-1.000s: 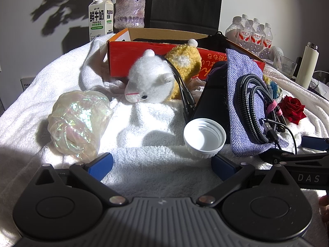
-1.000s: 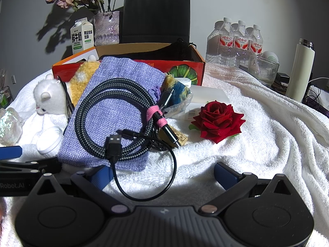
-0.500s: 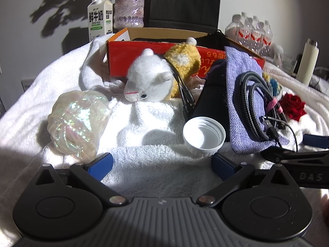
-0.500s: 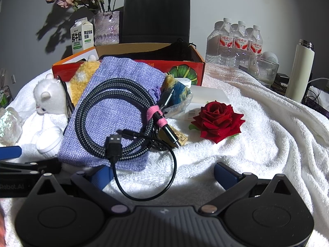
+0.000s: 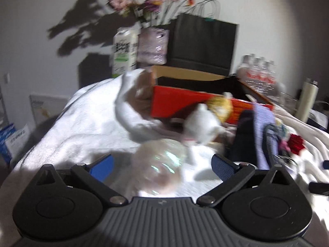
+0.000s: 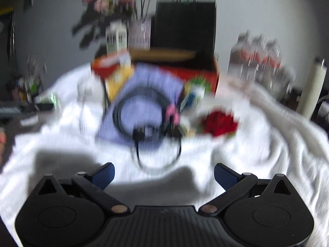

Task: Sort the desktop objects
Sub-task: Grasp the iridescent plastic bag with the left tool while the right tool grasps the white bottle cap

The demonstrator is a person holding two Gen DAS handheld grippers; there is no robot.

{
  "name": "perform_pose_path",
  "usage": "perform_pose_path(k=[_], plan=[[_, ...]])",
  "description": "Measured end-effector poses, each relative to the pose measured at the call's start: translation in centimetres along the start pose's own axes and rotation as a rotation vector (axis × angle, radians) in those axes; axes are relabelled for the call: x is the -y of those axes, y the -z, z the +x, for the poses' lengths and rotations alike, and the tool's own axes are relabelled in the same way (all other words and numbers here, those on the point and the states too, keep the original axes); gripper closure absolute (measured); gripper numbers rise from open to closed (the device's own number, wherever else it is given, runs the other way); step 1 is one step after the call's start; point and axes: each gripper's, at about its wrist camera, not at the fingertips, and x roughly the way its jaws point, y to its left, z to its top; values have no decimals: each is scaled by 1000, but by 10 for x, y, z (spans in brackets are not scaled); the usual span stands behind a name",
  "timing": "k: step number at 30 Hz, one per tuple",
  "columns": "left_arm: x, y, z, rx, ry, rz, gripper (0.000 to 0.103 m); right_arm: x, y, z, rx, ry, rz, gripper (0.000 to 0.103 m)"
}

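Observation:
Both views are motion-blurred. My left gripper (image 5: 162, 167) is open, its jaws on either side of the iridescent plastic ball (image 5: 160, 164), not touching it. Behind the ball lie a white plush animal (image 5: 202, 126), a yellow plush (image 5: 220, 107) and a red cardboard box (image 5: 181, 103). My right gripper (image 6: 163, 175) is open and empty above the white towel (image 6: 257, 154). Ahead of it a coiled black cable (image 6: 141, 111) lies on a purple cloth pouch (image 6: 144, 94), with a red rose (image 6: 220, 123) to the right.
At the back stand a milk carton (image 5: 123, 53), a vase of flowers (image 5: 153, 45) and a black paper bag (image 5: 203, 43). Water bottles (image 6: 257, 53) and a white flask (image 6: 310, 86) stand at the right. The towel slopes off at the left edge.
Both grippers have pulled back and risen, blurring the views. The left gripper has swung left, so the iridescent ball now sits between its jaws instead of the white cap.

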Motion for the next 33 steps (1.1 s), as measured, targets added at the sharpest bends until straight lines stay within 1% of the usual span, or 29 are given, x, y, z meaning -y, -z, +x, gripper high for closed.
perform_pose_path(k=[1, 2, 3, 4, 5, 6, 7, 8, 10, 11, 12, 14, 15, 17, 19, 20, 21, 23, 26, 29, 33], plan=[[-1, -2, 3, 7, -8, -13, 8, 0, -6, -2, 27, -3, 2, 4], [-2, -3, 6, 14, -9, -19, 22, -2, -12, -3, 51, -17, 3, 10], [-2, -5, 8, 13, -7, -21, 29, -5, -19, -3, 73, -40, 6, 17], [-2, -6, 10, 7, 3, -24, 44, -8, -23, -3, 91, -68, 11, 20], [-3, -6, 12, -4, 15, -24, 51, -13, -28, -1, 104, -103, 5, 24], [-3, -5, 12, -13, 17, -29, 52, -22, -32, 3, 116, -138, -13, 25], [-4, -4, 12, -17, 14, -34, 58, -33, -34, 8, 121, -168, -36, 25], [-6, -3, 9, -17, 10, -38, 61, -43, -36, 15, 110, -194, -59, 26], [-11, -1, 0, -14, 11, -57, 64, -62, -40, 31, 80, -232, -101, 34], [-14, 0, -6, -10, 14, -68, 65, -72, -41, 40, 68, -245, -118, 39], [-17, 1, -12, -7, 12, -74, 66, -79, -42, 48, 54, -249, -133, 42], [-22, 3, -22, -9, 8, -76, 66, -95, -44, 68, 11, -201, -161, 46], [-25, 5, -27, -8, 7, -78, 67, -102, -45, 75, -1, -163, -183, 51], [-30, 7, -35, -9, 14, -89, 67, -118, -44, 82, -1, -99, -245, 54], [-34, 11, -41, -13, 24, -101, 67, -127, -39, 86, -5, -65, -279, 58], [-35, 13, -43, -17, 29, -103, 67, -130, -37, 88, -12, -51, -290, 64], [-35, 15, -44, -23, 32, -103, 67, -132, -35, 89, -16, -35, -307, 64], [-35, 18, -46, -33, 40, -106, 67, -135, -32, 84, -15, -23, -323, 64], [-31, 21, -54, -29, 58, -104, 67, -135, -28, 70, -15, -38, -290, 64], [-27, 22, -67, -12, 87, -102, 67, -135, -23, 45, 31, -23, -286, 64], [-18, 22, -87, 4, 123, -91, 67, -130, -16, -2, 90, 5, -280, 64]])
